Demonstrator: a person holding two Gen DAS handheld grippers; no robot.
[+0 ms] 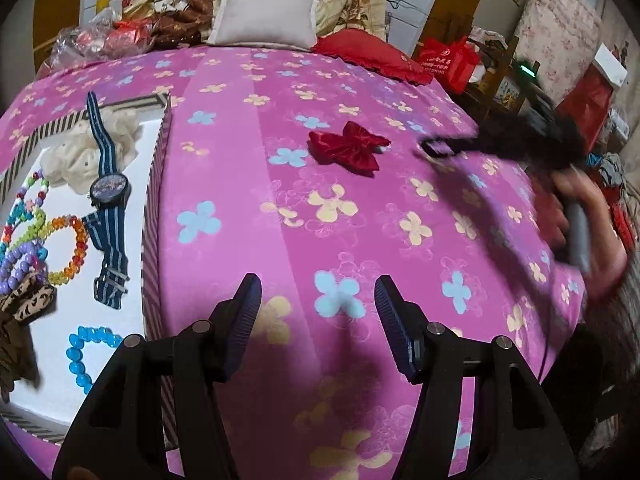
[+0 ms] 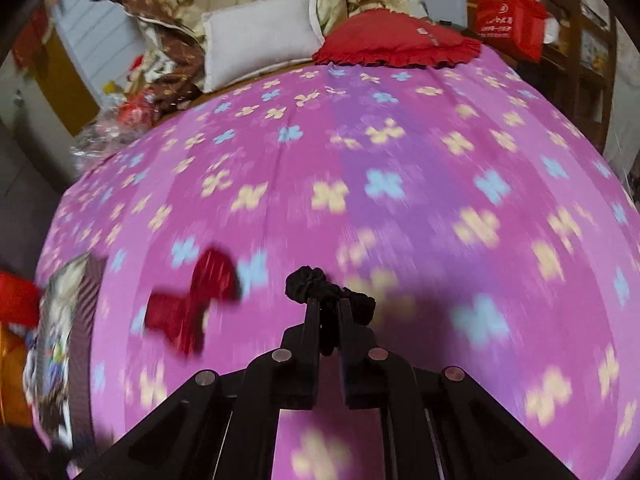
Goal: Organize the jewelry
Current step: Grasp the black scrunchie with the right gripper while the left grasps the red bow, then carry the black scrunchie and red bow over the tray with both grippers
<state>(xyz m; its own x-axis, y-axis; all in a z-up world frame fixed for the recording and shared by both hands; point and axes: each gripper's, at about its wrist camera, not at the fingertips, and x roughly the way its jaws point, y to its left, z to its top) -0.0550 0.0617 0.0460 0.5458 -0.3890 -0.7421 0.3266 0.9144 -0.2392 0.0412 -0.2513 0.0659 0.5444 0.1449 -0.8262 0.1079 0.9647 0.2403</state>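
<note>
My right gripper (image 2: 329, 307) clamped on black scrunchie (image 2: 320, 286) above bed (image 2: 400, 160); left gripper (image 1: 318, 304) apart, empty, beside box (image 1: 154, 200)

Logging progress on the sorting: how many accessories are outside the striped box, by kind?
Red bow: 1, lying on the bedspread
Black scrunchie: 1, clamped in the right gripper
Total: 2
</note>
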